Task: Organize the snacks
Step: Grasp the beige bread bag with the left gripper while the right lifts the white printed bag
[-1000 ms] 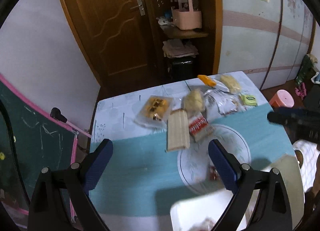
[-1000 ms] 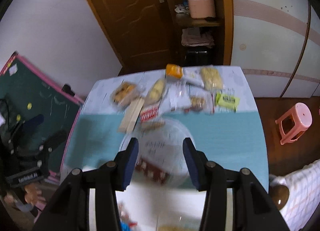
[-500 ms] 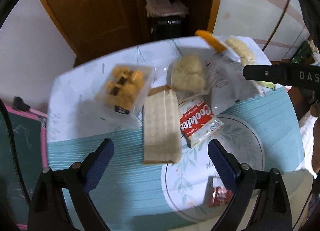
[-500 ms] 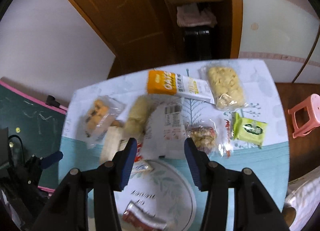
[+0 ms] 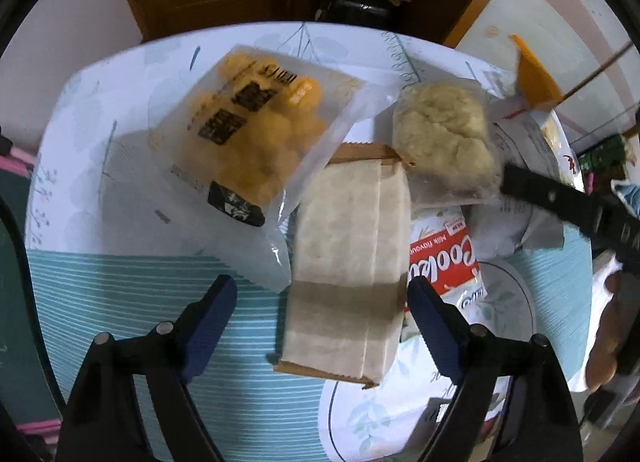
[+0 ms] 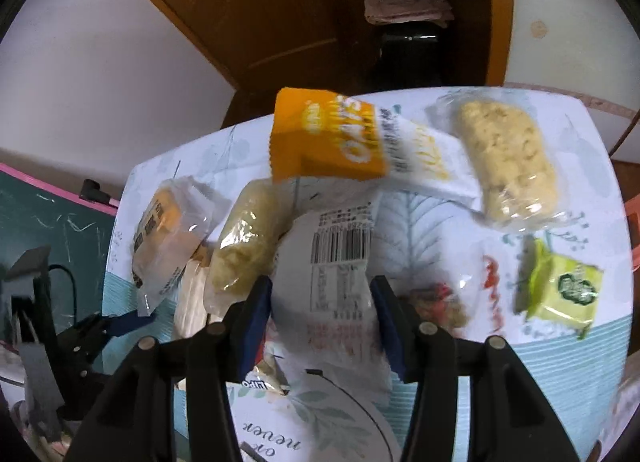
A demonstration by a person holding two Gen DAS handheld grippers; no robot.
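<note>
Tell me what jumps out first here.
An orange-and-white oats packet stands out at the table's far edge. Nearer the left hand-held gripper, whose jaws are closing, a long beige paper-wrapped wafer pack lies between its fingers, beside a clear bag of yellow cakes.

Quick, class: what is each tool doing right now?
Left tool: closing around the beige wafer pack, not gripping yet.
Right tool: open over the white barcode packet.

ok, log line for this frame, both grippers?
left gripper: closing, astride beige wafer pack | right gripper: open, over white barcode packet
</note>
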